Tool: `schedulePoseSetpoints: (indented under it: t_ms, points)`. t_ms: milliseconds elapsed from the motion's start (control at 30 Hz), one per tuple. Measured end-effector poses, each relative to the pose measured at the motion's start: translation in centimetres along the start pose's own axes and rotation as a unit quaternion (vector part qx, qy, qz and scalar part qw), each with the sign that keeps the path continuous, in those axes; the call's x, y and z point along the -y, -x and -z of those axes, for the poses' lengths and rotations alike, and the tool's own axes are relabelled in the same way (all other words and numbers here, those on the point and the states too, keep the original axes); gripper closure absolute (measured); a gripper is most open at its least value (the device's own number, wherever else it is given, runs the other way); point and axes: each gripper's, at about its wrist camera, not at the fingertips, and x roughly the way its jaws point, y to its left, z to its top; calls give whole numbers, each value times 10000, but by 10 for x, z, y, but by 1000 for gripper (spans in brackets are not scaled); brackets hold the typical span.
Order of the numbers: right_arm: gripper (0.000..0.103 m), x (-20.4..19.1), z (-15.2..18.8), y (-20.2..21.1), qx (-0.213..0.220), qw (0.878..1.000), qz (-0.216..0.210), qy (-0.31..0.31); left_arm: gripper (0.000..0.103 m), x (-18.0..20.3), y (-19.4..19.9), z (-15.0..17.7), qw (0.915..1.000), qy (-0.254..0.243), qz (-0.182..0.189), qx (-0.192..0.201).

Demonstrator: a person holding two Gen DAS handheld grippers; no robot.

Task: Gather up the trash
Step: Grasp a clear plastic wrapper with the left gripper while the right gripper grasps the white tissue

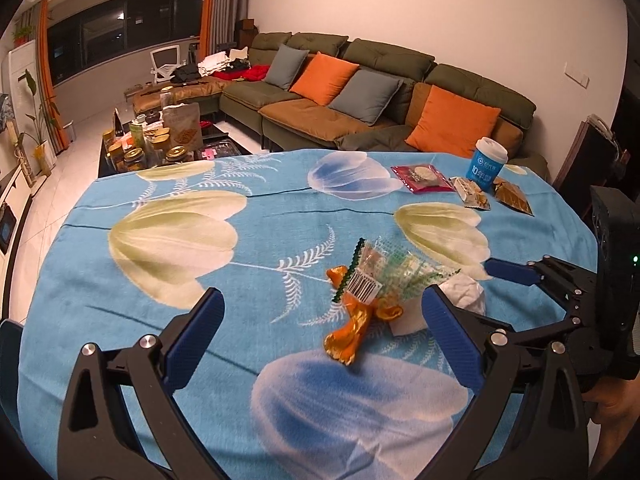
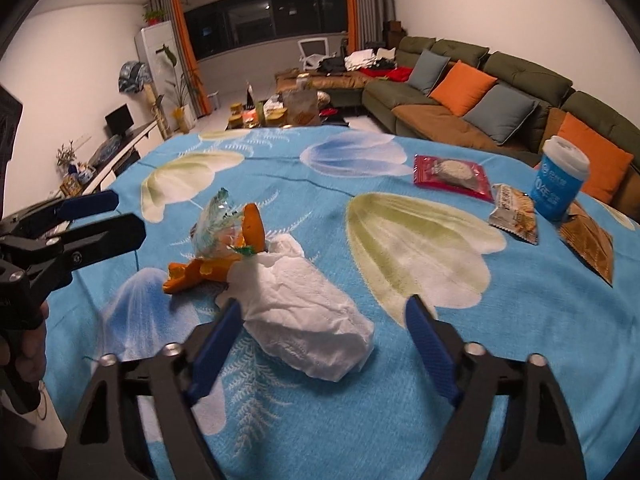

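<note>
Trash pile mid-worktop, both grippers spread wide with nothing in them

The crumpled white tissue [image 2: 308,328] sits right between the right gripper [image 2: 324,344] jaws, no contact on either side that I can see, while the left gripper [image 1: 320,336] hangs released over the orange peel [image 1: 352,332] and clear wrapper [image 1: 384,276] touching the tissue. Lots of bare blue floral cloth [image 1: 160,320] to the left and near edge. Far right edge is busier: lidded blue cup [image 2: 560,180], red snack packet [image 2: 452,176], two more snack packs [image 2: 514,216] beside it; can't tell what's in the cup.
</note>
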Motion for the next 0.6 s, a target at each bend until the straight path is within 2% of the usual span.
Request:
schedulePoseSetpoints:
  t_ms: [133,200,333,367,500,600]
  points:
    - [45,3,0,-5,-117,9999,-111,6,6,4,-7,-2,10000,-38,55,-52]
    - [60,5,1,-5,-150,9997,-212,-21,6,8,-11,-4,9999,-87,80,-76]
    - [78,12,4,-1,-165,9992,-348,-78,6,19,-19,-5,9996,-198,131,-137]
    - [86,14,5,0,-156,9991,-373,-96,6,22,-20,-5,9995,-236,135,-144]
    - [94,22,9,10,-54,9988,-433,-209,6,34,-25,-7,9988,-471,70,-148]
    - [95,30,13,17,63,9983,-458,-365,6,43,-29,-8,9975,-690,4,-128]
